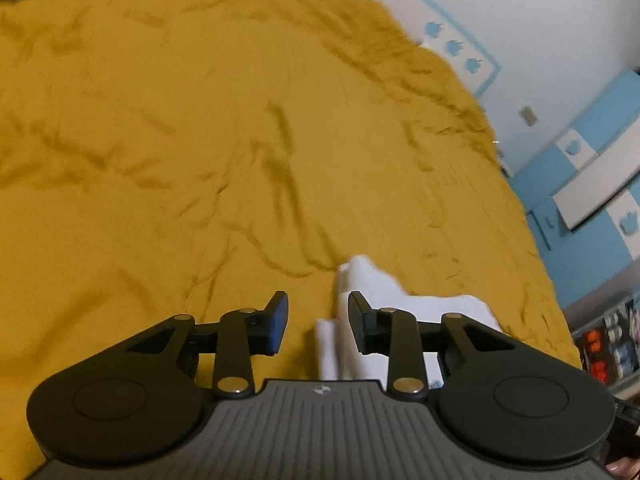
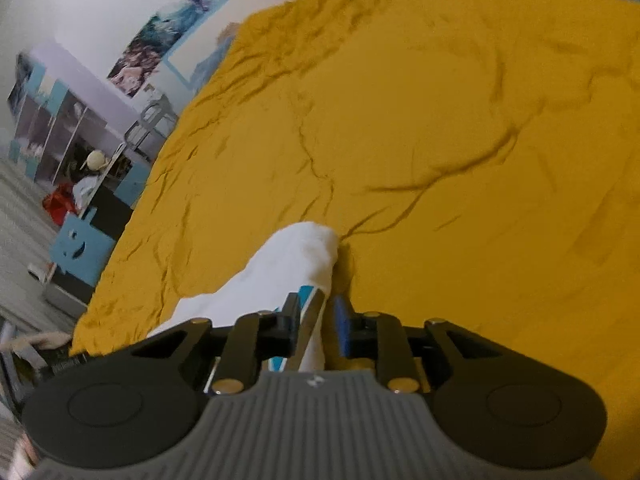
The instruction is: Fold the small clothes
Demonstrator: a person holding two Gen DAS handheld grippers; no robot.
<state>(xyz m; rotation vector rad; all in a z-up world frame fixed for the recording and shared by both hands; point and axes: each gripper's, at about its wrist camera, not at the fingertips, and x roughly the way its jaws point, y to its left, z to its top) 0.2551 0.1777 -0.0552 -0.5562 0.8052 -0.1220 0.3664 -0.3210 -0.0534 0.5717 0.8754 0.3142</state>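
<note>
On my left, the left gripper (image 1: 318,322) hangs over the bed (image 1: 160,140) with its fingers well apart and nothing between them. The white garment (image 1: 376,280) lies just ahead and to the right of that gap, near the bed's right-hand edge, partly hidden behind the right-hand finger (image 1: 360,320).

On my right, the right gripper (image 2: 316,320) has its fingers drawn in close on the same white garment (image 2: 288,264), pinching a bunched fold of it. The cloth rises from the yellow bedspread (image 2: 440,120) into the grip, and a bit of blue trim or print shows at the pinch.

What worries me: only one hand has the cloth, so if I lift or drag now, I judge the free part will trail, twist and fold unevenly. The grip looks to take several layers at once, so I may carry more fabric than I mean to. The bedspread is deeply creased and soft, and a low pass with the empty left fingers could snag it instead of the garment.

The garment itself is small, white, soft and limp, rumpled into a thick roll near the grip and flatter toward the bed's edge. I cannot tell what kind of clothing it is.
</note>
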